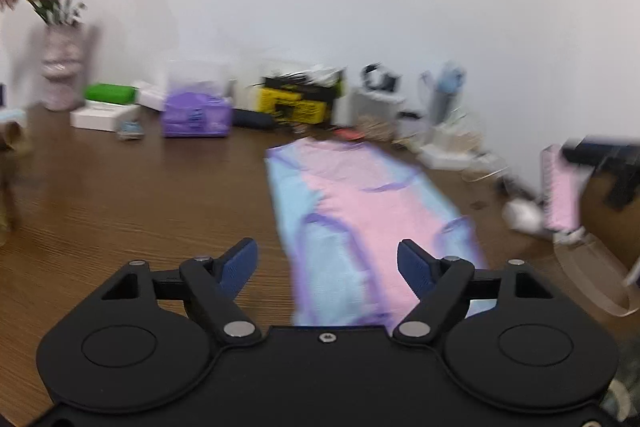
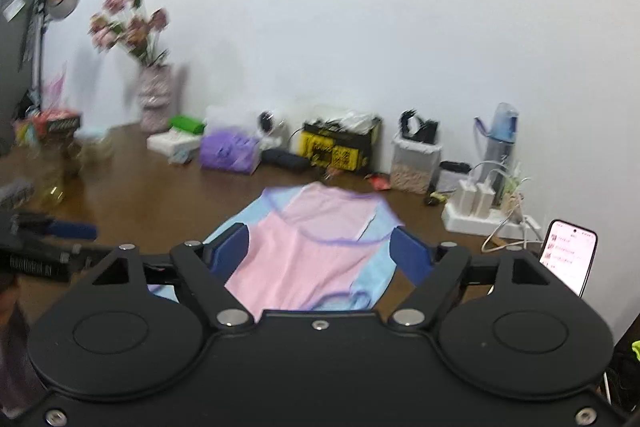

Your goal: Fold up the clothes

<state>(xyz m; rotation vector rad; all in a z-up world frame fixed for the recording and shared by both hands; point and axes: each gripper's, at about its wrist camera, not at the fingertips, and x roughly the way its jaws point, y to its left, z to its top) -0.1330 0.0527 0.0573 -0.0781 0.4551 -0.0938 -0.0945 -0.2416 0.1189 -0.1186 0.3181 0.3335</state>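
A pink and light-blue garment with purple trim [image 1: 360,219] lies folded into a long strip on the brown wooden table [image 1: 120,195]. My left gripper [image 1: 327,263] hovers over its near end, jaws wide open with nothing between them. In the right wrist view the same garment [image 2: 312,239] stretches away from me, and my right gripper [image 2: 318,251] stands open above its near end, its blue pads [image 2: 230,251] clear of the cloth. The left gripper [image 2: 60,231] shows at the left edge of that view.
Along the wall stand a vase of pink flowers [image 1: 60,67], white boxes [image 1: 100,117], a purple tissue pack [image 1: 196,115], a yellow-black box [image 1: 296,103], a blue bottle [image 2: 500,143] and a power strip [image 2: 480,215]. A lit phone [image 2: 568,255] leans at right.
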